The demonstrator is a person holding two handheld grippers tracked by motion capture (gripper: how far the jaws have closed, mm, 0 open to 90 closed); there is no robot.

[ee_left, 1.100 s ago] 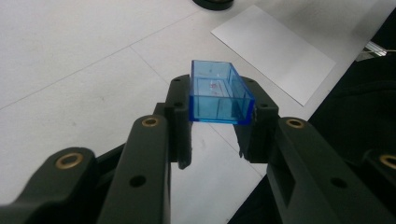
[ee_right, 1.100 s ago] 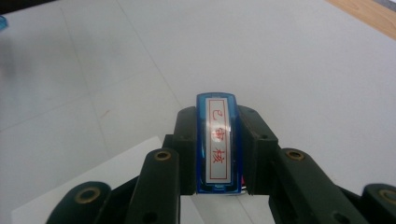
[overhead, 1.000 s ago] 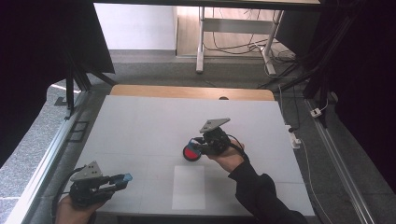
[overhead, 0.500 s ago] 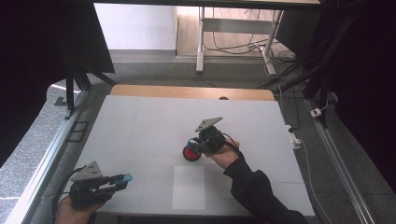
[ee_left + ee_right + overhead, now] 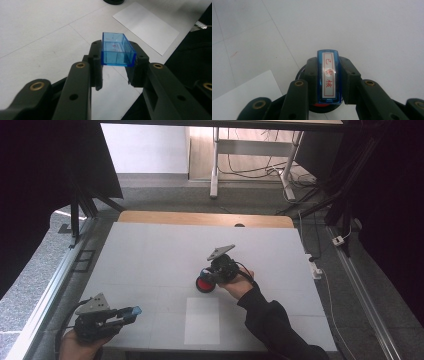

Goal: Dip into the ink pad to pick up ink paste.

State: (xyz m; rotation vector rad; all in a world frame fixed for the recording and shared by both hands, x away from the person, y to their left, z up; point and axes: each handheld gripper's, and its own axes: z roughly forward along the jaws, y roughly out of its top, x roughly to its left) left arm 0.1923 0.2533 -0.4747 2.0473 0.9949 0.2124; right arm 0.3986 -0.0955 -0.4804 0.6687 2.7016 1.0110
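My left gripper (image 5: 129, 312) is at the table's near left corner, shut on a clear blue rectangular cap (image 5: 117, 49) that lies crosswise between its fingertips with the open side up. At the middle of the table my right gripper (image 5: 207, 275) is shut on a blue stamp (image 5: 329, 77) whose white label has red characters. The stamp points down over a round black ink pad with a red centre (image 5: 204, 284). The pad's black rim (image 5: 301, 72) shows just behind the stamp. Whether the stamp touches the pad is hidden.
A white sheet of paper (image 5: 202, 320) lies flat near the front edge, just in front of the ink pad; it is also the pale rectangle (image 5: 146, 25) ahead of the left jaws. The white tabletop (image 5: 150, 250) ends in a wooden strip at the back.
My right gripper has sunk a little with the stamp, down and slightly left toward the ink pad. The left gripper and its blue cap have stayed put.
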